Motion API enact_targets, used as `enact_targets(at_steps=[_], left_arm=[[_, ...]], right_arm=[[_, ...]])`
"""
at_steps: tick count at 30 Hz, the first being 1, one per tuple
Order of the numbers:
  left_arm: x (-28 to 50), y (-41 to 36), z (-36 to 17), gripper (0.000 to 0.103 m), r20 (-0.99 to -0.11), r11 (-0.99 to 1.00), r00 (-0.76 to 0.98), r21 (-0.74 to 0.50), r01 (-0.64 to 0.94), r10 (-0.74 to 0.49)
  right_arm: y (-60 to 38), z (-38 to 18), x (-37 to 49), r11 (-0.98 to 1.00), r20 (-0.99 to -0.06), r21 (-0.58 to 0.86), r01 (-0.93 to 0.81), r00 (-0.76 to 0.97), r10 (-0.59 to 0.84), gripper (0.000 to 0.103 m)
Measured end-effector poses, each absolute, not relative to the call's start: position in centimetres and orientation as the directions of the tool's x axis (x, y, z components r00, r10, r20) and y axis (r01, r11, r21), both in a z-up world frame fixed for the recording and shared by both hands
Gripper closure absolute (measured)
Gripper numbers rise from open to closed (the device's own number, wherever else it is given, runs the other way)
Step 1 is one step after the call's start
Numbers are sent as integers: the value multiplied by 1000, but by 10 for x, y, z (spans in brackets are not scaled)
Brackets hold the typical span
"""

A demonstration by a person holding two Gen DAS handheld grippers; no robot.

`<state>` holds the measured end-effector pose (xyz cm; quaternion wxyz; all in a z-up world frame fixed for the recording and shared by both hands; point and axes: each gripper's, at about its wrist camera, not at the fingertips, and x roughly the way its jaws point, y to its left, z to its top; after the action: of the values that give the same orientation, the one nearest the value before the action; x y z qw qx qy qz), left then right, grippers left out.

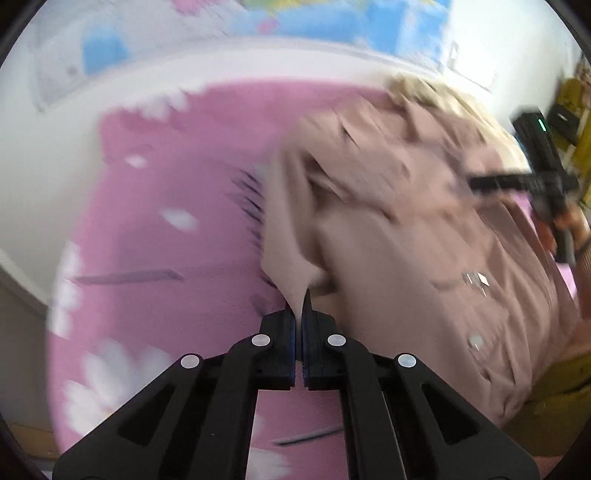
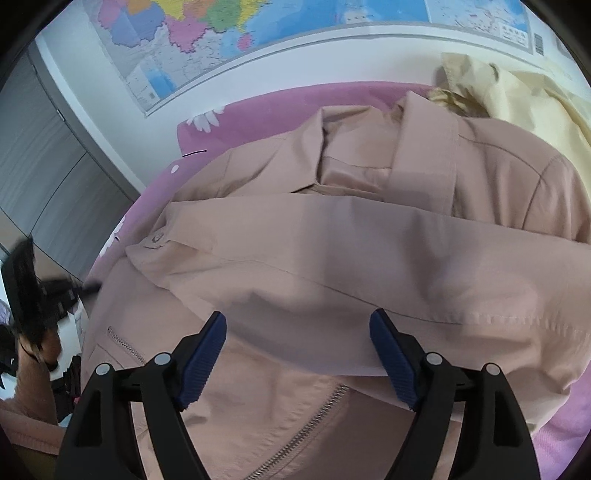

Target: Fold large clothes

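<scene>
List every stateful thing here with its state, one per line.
Left gripper: shut on a pinch of jacket fabric.
Right gripper: open, above the folded sleeve, holding nothing.
Jacket: on the bed, one sleeve folded across the front, zip open.
Yellow garment: crumpled beyond the collar.

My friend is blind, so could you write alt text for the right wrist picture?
The open right gripper hovers over a dusty-pink jacket, one sleeve folded across it, on a pink floral bedspread. A cream garment lies behind; a map hangs on the wall.
</scene>
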<state>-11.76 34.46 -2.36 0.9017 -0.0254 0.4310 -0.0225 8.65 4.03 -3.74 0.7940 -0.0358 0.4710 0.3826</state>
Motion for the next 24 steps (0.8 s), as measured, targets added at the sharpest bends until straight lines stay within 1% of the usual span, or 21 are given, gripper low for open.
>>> enact_targets(at_steps=[3, 5, 6, 7, 8, 9, 10, 11, 12, 13, 14, 15, 16, 17, 19, 21, 23, 24], left_arm=[[-109, 366, 10, 100, -736, 998, 674, 35, -50, 60], [-97, 380, 26, 100, -721, 987, 674, 112, -117, 161], [-92, 385, 29, 100, -721, 985, 671, 116, -126, 171], [-83, 391, 30, 97, -726, 977, 655, 146, -154, 211], [-75, 395, 27, 95, -730, 957, 620, 212, -197, 289], [-66, 398, 20, 89, -723, 920, 569, 305, -246, 392], [-62, 401, 15, 80, -720, 899, 537, 345, -270, 438], [-57, 403, 10, 74, -720, 879, 504, 376, -294, 476], [-54, 405, 5, 69, -716, 860, 476, 399, -320, 510], [-54, 405, 4, 66, -718, 863, 481, 386, -325, 502], [-58, 405, 6, 62, -729, 887, 509, 334, -320, 458], [-61, 402, 10, 56, -742, 922, 555, 240, -304, 376], [-63, 397, 13, 53, -744, 941, 585, 189, -281, 324], [-64, 389, 14, 53, -740, 957, 612, 154, -246, 277], [-61, 367, 20, 42, -729, 983, 661, 100, -154, 178], [-51, 344, 21, 42, -736, 1000, 677, 8, -27, 24], [-43, 327, 19, 41, -743, 999, 668, -31, 42, -51], [-34, 314, 16, 33, -750, 995, 654, -43, 93, -94]], right_arm=[[47, -34, 84, 695, -772, 297, -654, 264, 578, 25], [54, -33, 83, 687, -769, 296, -664, 261, 583, 25], [58, -31, 83, 681, -766, 293, -671, 261, 587, 25], [62, -30, 84, 676, -765, 289, -678, 261, 589, 25], [67, -29, 84, 671, -762, 280, -686, 266, 590, 25], [70, -28, 86, 670, -761, 274, -690, 271, 589, 25], [72, -27, 87, 673, -761, 266, -690, 278, 586, 25], [75, -26, 90, 675, -760, 254, -693, 289, 583, 25], [75, -26, 92, 676, -758, 249, -693, 295, 582, 25], [75, -25, 95, 682, -758, 245, -689, 303, 578, 25], [73, -26, 99, 689, -760, 243, -683, 308, 573, 25], [72, -27, 102, 693, -759, 246, -678, 310, 572, 25], [70, -29, 106, 703, -763, 243, -668, 316, 564, 25], [71, -30, 108, 706, -766, 242, -665, 316, 560, 25], [74, -35, 114, 714, -777, 223, -664, 322, 542, 25], [83, -35, 117, 711, -780, 184, -678, 339, 525, 25], [93, -33, 119, 708, -773, 146, -691, 367, 518, 25], [98, -32, 120, 701, -771, 129, -701, 374, 516, 25]])
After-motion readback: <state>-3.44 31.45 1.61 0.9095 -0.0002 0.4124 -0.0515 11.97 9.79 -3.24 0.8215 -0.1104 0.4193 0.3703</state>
